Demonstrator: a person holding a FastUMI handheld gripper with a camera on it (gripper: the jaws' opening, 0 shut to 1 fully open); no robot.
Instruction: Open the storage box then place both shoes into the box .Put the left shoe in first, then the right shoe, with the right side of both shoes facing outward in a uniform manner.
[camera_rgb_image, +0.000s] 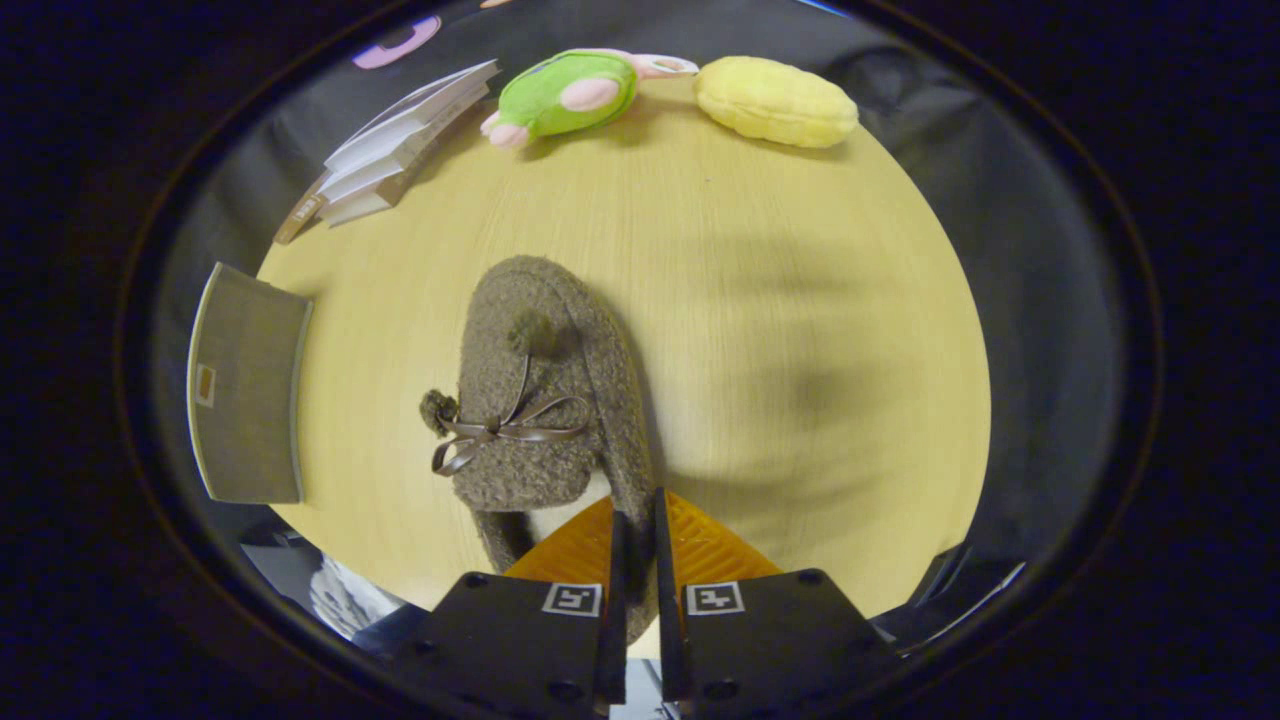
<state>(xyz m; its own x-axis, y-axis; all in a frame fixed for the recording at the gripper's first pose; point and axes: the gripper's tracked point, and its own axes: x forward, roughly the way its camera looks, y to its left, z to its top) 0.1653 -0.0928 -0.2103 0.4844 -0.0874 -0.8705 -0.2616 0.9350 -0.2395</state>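
The round wooden table (800, 300) is the biggest thing here, pale yellow with fine lines in the wood. On it, close to the gripper, lies a fuzzy brown slipper (545, 400). Its toe points away from the gripper and its heel end is down by the fingers. It looks soft and woolly, with a thin shiny brown ribbon bow (505, 432) across the top and two little fluffy pom-poms (532, 333) on the ends of the strings.

The gripper (638, 545) has its two fingers pulled nearly together, and the side edge of the slipper's heel opening sits pinched in the thin gap between them.

To the left of the slipper, at the table's edge, is a grey fabric storage box (245, 385). Far past the slipper's toe lie a stack of books (400, 150), a green and pink plush toy (570, 95), and a yellow plush toy (775, 100) right beside it.
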